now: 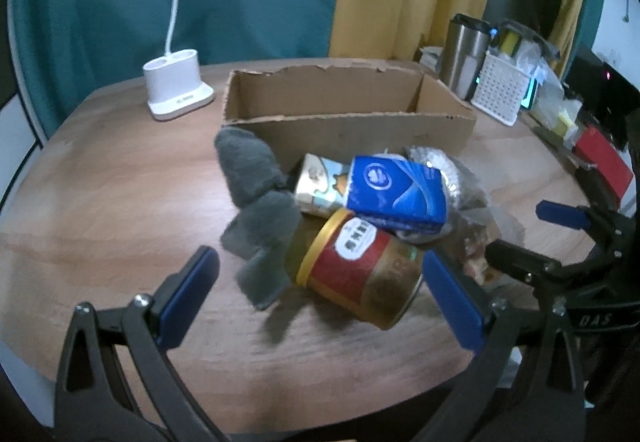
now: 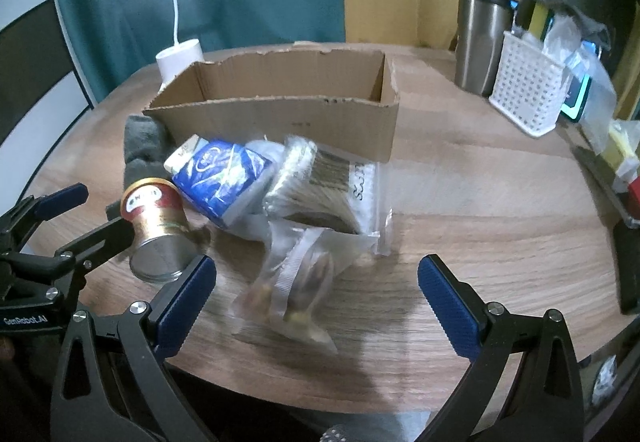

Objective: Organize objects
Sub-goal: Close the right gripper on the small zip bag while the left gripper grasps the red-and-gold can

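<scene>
Hovering over the worktop point(image 1: 120, 202), your left hand-held gripper point(image 1: 316, 290) spreads wide around the red can point(image 1: 360, 274). Your right hand-held gripper point(image 2: 316, 294) gapes wide, nothing held, over a clear bag point(image 2: 296, 282).

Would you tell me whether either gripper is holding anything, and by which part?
Nothing is held: the left gripper and the right gripper are both open.

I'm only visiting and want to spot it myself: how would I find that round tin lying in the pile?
Start at the open cardboard box in the middle of the wooden table; a heap of items lies in front of it. At the heap's near edge is the tin, lying on its side just under a blue carton. It alone is a cylinder with a red label, gold body and yellow rim.
</scene>
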Demonstrator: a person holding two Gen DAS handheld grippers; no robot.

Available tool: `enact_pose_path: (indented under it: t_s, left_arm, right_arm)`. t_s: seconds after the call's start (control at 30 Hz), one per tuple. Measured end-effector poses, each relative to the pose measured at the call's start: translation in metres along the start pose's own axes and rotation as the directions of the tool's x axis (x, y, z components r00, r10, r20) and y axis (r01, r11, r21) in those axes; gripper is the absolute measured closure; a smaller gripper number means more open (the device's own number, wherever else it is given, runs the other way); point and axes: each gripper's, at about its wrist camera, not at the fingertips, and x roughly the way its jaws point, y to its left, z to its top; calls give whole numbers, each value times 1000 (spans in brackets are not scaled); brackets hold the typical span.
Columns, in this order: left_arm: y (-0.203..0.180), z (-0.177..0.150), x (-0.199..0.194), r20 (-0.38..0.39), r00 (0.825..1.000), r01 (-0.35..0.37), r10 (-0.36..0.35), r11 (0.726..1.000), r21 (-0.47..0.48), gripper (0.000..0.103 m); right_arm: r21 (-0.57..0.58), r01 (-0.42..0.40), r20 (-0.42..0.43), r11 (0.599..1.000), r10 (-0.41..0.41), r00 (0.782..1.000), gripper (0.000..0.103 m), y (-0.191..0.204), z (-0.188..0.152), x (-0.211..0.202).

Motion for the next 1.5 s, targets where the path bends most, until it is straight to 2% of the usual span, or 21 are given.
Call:
enact_pose_path:
  t_s: [0.3, 0.4, 0.47, 0.53, 0.63, 0.67, 0.73, 0.77, 0.87, 0.93, 1.07, 1.23, 1.4, 1.5]
  left_arm:
    - [-12, 7, 11, -30, 999, 38, -35, 996, 87, 1]
    - [-16, 7, 13, -40, 998, 55, -51, 993, 106, 1]
    - [-18, 6, 17, -55, 997, 59, -53, 992, 111, 5]
    - [-20, 4, 19, -71, 996, 65, -57, 992, 111, 15]
    - [-24, 3, 21, -76, 996, 61, -51, 990, 127, 19]
    - [-25, 2, 21, -77, 996, 61, -52, 989, 131, 21]
    - [-27, 2, 21, -83, 995, 64, -53, 989, 134, 35]
    - [-27, 2, 21, -86, 995, 70, -58, 989, 133, 36]
    - [-30, 1, 19, -85, 994, 75, -63, 987, 140, 36]
    - [-31, 1, 17, -78, 995, 79, -69, 987, 142, 37]
    - [-31, 2, 14, -68, 995, 82, -74, 988, 134, 37]
    - [-30, 5, 7, -55, 995, 84, -78, 989, 120, 37]
    - [-29, 8, 0, -40, 996, 89, -85, 990, 111, 37]
    - [-30, 10, -4, -30, 996, 90, -87, 990, 108, 37]
  right_arm:
    - [14, -11, -37, 1000, 12, 999, 1, -4, 2, 16]
    - [23, -12, -50, 1000, 13, 999, 8, -8, 0, 20]
    - [23, -15, -53, 1000, 16, 998, 9, -10, 0, 21]
    - [25, -21, -55, 999, 22, 998, 9, -11, -1, 22]
    - [33, -43, -60, 999, 45, 997, 11, -12, -2, 22]
    - [34, -48, -60, 998, 50, 997, 13, -12, -2, 21]
    - [31, -65, -67, 997, 67, 996, 22, -11, -2, 22]
    - [28, -70, -68, 997, 72, 995, 22, -11, -2, 22]
    - [17, -77, -66, 997, 78, 995, 28, -8, -2, 21]
    - [12, -89, -66, 996, 89, 994, 37, -8, -2, 20]
    - [-6, -86, -62, 996, 85, 994, 43, -5, -1, 18]
    - [-14, -82, -52, 997, 81, 995, 57, -6, -1, 13]
    - [-19, -87, -41, 996, 86, 995, 65, -6, 1, 8]
    - [-22, -93, -31, 995, 92, 995, 67, -6, 2, 4]
